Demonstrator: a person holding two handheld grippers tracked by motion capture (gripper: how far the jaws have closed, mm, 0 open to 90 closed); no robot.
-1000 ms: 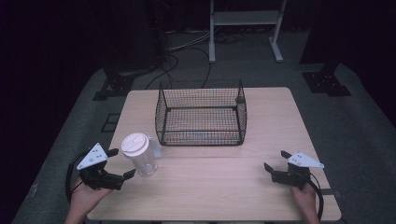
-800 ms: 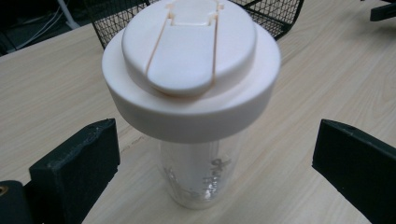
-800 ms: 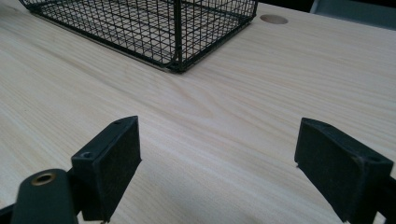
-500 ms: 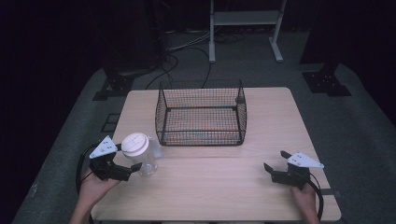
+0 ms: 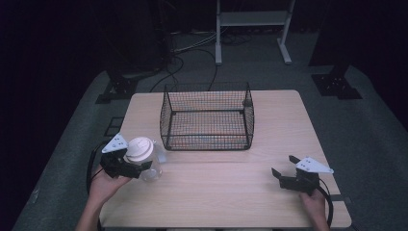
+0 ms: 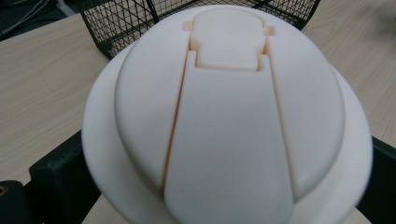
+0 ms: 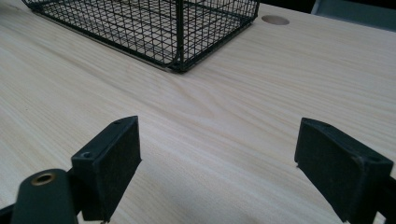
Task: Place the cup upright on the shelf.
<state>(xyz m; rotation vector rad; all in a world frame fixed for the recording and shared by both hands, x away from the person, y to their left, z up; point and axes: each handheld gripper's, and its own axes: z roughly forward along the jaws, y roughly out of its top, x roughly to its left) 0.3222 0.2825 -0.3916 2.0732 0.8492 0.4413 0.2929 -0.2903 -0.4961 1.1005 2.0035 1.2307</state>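
Observation:
A clear plastic cup [image 5: 146, 163] with a white domed lid [image 6: 229, 116] stands upright near the table's left front. My left gripper [image 5: 143, 164] is open, one jaw on each side of the cup below the lid. Its black fingers [image 6: 60, 179] stand wide apart, and the lid hides whether they touch the cup's wall. A black wire basket [image 5: 207, 139] with nothing in it sits at the table's middle back. My right gripper [image 5: 283, 165] rests low at the right front, open, with only bare wood between its fingers [image 7: 112, 168].
The light wooden table [image 5: 216, 192] has free room between the two grippers and in front of the basket [image 7: 177, 28]. A round cable hole [image 7: 274, 19] lies in the tabletop past the basket's corner. Cables and a white stand's legs [image 5: 250, 33] lie on the dark floor beyond.
My left gripper has moved right and forward from the table's left edge up to the cup, and its jaws now flank it. The right gripper and the basket have not moved.

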